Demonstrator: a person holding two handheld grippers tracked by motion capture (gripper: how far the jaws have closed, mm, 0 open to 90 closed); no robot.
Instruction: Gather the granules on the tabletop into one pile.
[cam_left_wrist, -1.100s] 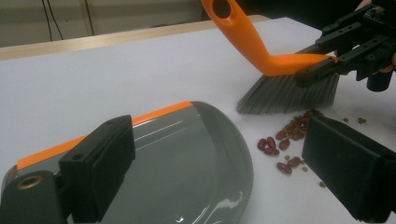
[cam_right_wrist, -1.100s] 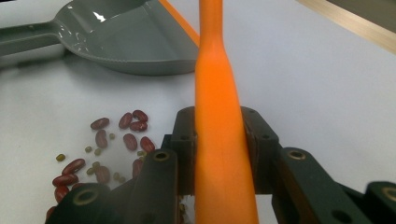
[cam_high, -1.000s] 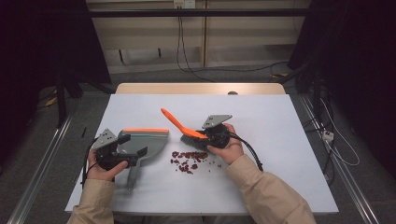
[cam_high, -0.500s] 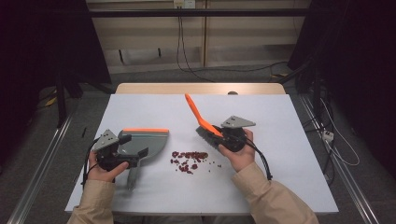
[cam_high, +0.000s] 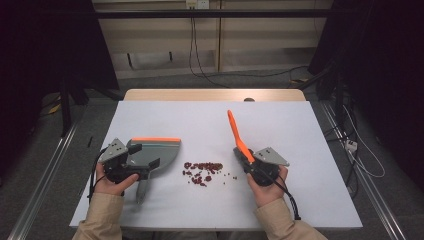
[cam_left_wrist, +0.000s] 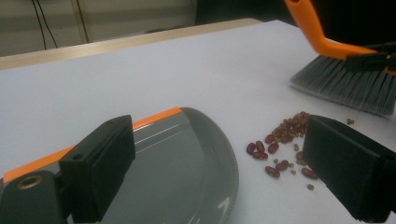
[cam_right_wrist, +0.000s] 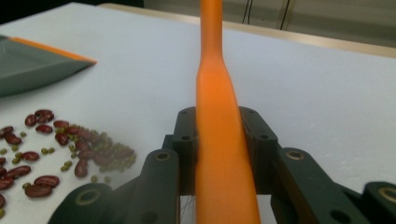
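A grey dustpan (cam_high: 155, 151) with an orange edge lies at the table's left, also seen in the left gripper view (cam_left_wrist: 187, 172). My left gripper (cam_high: 131, 164) rests at its rear with jaws wide apart (cam_left_wrist: 219, 177): one over the pan, the other past its rim over bare table. A pile of red beans and small green ones (cam_high: 202, 172) (cam_left_wrist: 280, 144) (cam_right_wrist: 60, 140) lies between the hands. My right gripper (cam_high: 247, 157) (cam_right_wrist: 219, 140) is shut on the orange handle of a brush (cam_high: 235, 132) (cam_right_wrist: 217, 116). Its grey bristles (cam_left_wrist: 345, 88) sit right of the beans.
The white table top (cam_high: 310, 130) has a wooden strip along its far edge (cam_high: 215, 95). Cables trail from both grippers toward the person. Dark floor, rails and wall cables surround the table.
My right gripper has carried the brush to the right and nearer the person, away from the beans, and the handle now points farther away. The left hand and dustpan stayed put.
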